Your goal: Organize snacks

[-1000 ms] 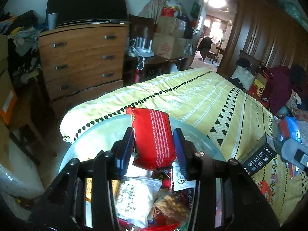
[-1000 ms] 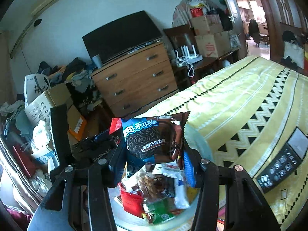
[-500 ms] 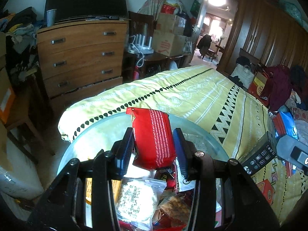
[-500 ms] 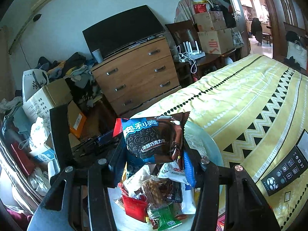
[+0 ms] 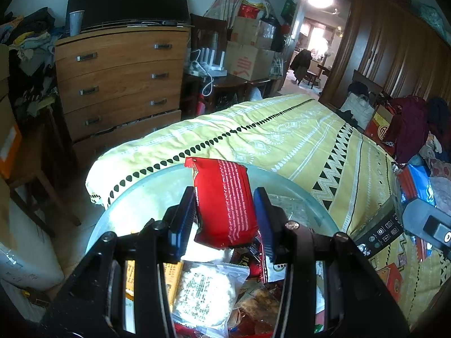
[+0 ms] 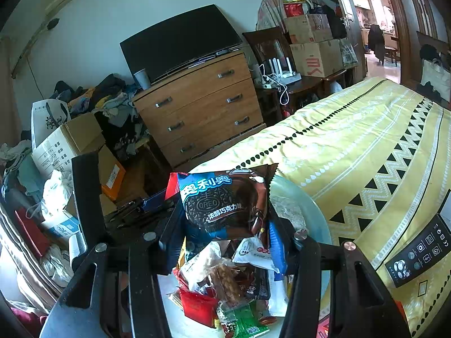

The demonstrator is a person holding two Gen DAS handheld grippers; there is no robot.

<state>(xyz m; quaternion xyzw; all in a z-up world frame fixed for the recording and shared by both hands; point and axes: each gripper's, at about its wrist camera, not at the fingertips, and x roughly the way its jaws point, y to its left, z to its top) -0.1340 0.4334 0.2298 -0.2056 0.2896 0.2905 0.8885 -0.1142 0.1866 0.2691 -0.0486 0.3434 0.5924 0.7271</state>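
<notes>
My left gripper is shut on a red snack packet and holds it upright above a pale glass bowl full of mixed snacks. My right gripper is shut on a brown and blue Oreo packet, held above the same bowl and its snack pile. The left gripper body shows at left in the right wrist view. The right gripper body shows at the right edge of the left wrist view.
The bowl sits at the foot of a bed with a yellow patterned cover. A black remote lies on the cover to the right. A wooden dresser with a TV stands behind; boxes and clothes crowd the left.
Both grippers have risen slightly and shifted view a little, still holding their packets over the bowl. The remote has slid toward the right edge of the right wrist view.
</notes>
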